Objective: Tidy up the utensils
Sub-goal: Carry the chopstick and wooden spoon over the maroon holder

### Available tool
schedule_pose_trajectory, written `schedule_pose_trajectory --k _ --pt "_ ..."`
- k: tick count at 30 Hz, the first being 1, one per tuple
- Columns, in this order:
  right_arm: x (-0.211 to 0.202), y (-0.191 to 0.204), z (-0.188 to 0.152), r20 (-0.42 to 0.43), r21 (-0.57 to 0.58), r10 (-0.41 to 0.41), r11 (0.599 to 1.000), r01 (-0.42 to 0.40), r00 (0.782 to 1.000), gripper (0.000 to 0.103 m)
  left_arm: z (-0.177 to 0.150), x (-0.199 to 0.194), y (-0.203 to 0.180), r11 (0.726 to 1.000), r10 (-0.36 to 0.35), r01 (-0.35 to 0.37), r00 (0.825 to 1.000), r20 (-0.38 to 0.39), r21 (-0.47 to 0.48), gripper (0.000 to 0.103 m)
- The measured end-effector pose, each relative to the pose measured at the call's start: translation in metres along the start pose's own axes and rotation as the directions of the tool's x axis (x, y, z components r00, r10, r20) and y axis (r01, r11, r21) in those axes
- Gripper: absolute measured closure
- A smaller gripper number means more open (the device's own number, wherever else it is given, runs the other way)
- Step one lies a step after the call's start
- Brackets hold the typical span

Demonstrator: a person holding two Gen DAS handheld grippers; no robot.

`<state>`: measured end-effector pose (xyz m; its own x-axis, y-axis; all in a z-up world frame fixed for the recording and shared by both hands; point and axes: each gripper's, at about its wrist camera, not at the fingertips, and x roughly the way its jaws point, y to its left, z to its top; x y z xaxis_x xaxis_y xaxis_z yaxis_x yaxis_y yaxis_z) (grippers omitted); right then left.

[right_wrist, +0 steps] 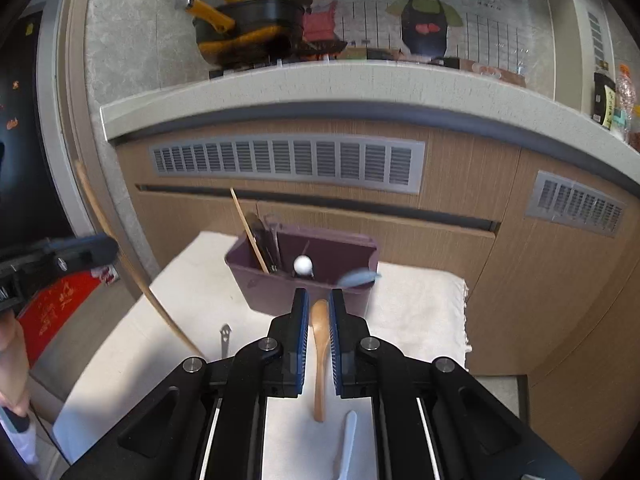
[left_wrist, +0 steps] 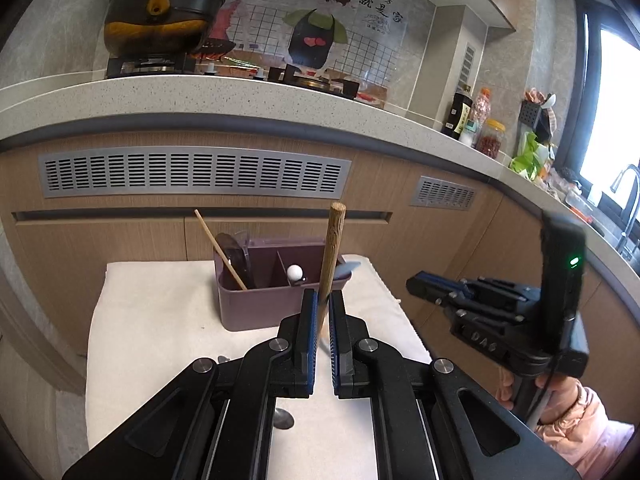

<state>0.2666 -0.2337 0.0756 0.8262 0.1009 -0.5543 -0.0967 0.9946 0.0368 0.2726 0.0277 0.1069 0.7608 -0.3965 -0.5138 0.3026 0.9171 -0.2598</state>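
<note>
Left claw pinches wooden handle, upright at frame centre before the purple caddy. Right claw pressed together around wooden spoon, probably gripping it, lower centre above the white surface.

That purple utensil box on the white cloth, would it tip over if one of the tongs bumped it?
Probably not easily: the purple box looks wide and low, sitting flat on the white cloth. It seems to be light plastic, so a push might slide it. The tall chopstick leaning inside may shift.
</note>
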Motion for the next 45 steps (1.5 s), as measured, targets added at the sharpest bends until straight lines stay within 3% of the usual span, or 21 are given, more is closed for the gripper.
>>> schedule_pose_trajectory --k 4,9,17,20,22,26,29,39,45 --pt "0.032 -0.003 -0.022 -0.083 -0.026 0.02 0.999 -0.022 0.996 0.09 -0.006 0.005 0.006 1.0 -0.001 0.0 1.0 -0.024 -0.012 0.097" --pt "0.102 0.0 -0.056 -0.246 -0.014 0.104 0.994 -0.111 0.964 0.068 -0.019 0.009 0.016 0.999 0.01 -0.011 0.998 -0.06 -0.03 0.097" --pt "0.186 0.026 -0.077 -0.378 -0.054 0.096 0.991 -0.126 0.921 0.067 -0.035 0.014 0.029 0.998 0.012 -0.018 0.995 -0.104 -0.059 0.097" --pt "0.194 0.038 -0.078 -0.365 -0.105 0.039 0.991 -0.082 0.93 0.067 -0.042 0.024 0.028 0.999 0.015 -0.021 0.991 -0.134 -0.045 0.096" --pt "0.192 0.039 -0.078 -0.378 -0.084 0.028 0.994 -0.064 0.925 0.076 -0.048 0.034 0.029 0.998 0.018 -0.027 0.987 -0.163 -0.048 0.096" --pt "0.178 0.033 -0.083 -0.382 -0.052 0.046 0.996 -0.071 0.923 0.076 -0.056 0.055 0.037 0.996 0.018 -0.035 0.978 -0.207 -0.077 0.096" --pt "0.156 0.022 -0.088 -0.363 -0.018 0.056 0.998 -0.067 0.93 0.076 -0.06 0.062 0.038 0.996 0.046 -0.06 0.979 -0.198 -0.066 0.097" --pt "0.056 -0.001 -0.072 -0.183 0.047 0.1 0.995 -0.093 0.978 0.076 -0.052 0.039 0.03 0.998 0.035 -0.042 0.99 -0.136 -0.053 0.098" --pt "0.01 0.006 -0.033 -0.047 0.021 0.107 0.994 -0.106 0.993 0.076 -0.016 0.015 0.016 1.0 0.021 -0.022 0.999 -0.05 -0.022 0.098"
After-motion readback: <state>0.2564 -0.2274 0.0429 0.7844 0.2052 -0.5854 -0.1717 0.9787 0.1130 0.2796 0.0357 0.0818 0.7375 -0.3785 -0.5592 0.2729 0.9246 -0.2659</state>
